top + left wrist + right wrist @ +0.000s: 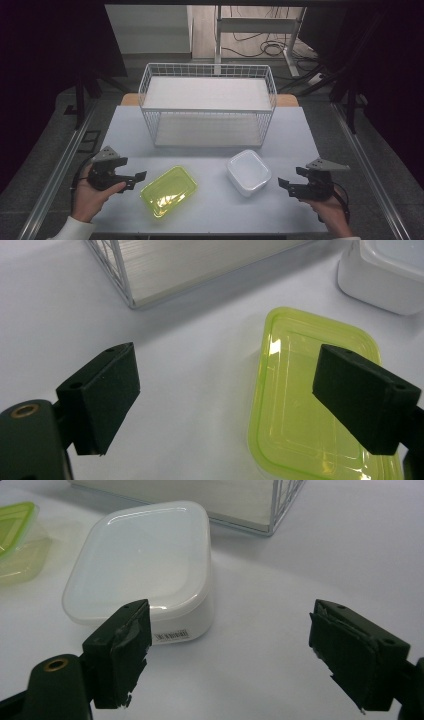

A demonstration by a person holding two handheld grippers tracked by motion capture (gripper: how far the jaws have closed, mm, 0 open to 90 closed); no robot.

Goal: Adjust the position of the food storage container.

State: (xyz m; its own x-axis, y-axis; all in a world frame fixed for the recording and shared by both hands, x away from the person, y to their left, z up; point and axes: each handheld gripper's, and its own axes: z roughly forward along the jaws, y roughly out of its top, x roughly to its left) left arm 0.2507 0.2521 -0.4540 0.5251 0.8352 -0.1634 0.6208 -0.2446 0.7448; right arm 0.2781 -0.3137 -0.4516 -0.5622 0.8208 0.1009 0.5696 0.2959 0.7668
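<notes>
Here, two open, empty grippers are held over a pale table (210, 210) with two lidded containers between them.

At the left of the high view, the left gripper (139, 177) is held in the person's left hand (95, 192), its jaws spread wide with nothing gripped; in the left gripper view (225, 400) the jaws are seen framing bare table and the near edge of the yellow-green container (169, 191). Just beside that, toward the right, the white container (249, 172) is set on the table, apart from the green one. Behind both, a white wire rack (207, 105) with two shelves is placed. At the far right, the right gripper (286, 184) is held in the right hand (327, 207), its jaws likewise wide apart and empty, pointed at the white container.
</notes>
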